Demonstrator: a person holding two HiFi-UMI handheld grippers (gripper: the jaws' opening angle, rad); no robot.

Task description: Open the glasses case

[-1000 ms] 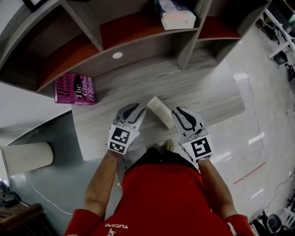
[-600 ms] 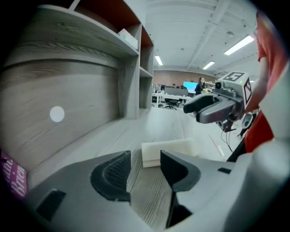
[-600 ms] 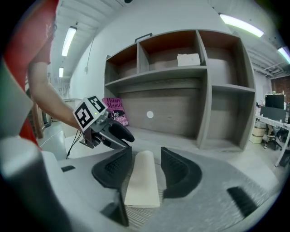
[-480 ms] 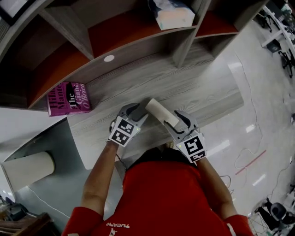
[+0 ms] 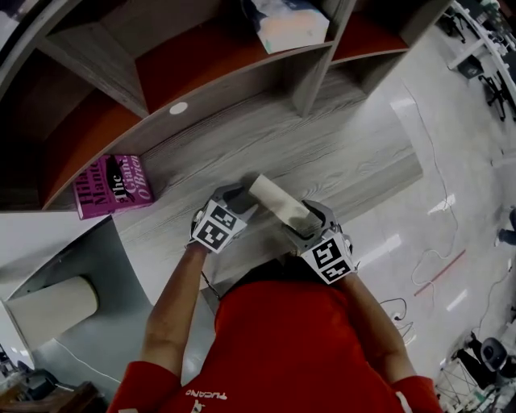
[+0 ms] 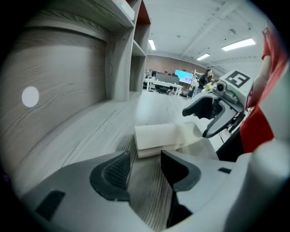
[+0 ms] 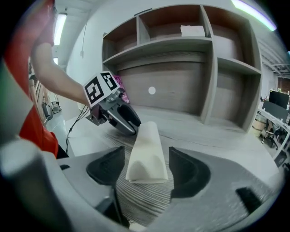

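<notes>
A cream glasses case (image 5: pixel 278 202) lies closed on the wood-grain desk (image 5: pixel 355 153), slanting from upper left to lower right in the head view. My left gripper (image 5: pixel 240 198) is at its upper-left end. In the left gripper view the case (image 6: pixel 163 136) lies just beyond the open jaws (image 6: pixel 145 158), with nothing between the pads. My right gripper (image 5: pixel 301 219) is at the lower-right end, its jaws opening. In the right gripper view the case's near end (image 7: pixel 147 149) sits between the jaws (image 7: pixel 146 156), and the pads stand clear of its sides.
A purple book (image 5: pixel 113 184) lies at the desk's left end. Behind the desk stands a shelf unit with a tissue box (image 5: pixel 290 24) on it. The desk's front edge runs right under the grippers. A beige cylinder (image 5: pixel 52 302) stands on the floor at lower left.
Both grippers have come down from beside the case to its two ends. Their jaws have widened. The case has stayed on the desk.
</notes>
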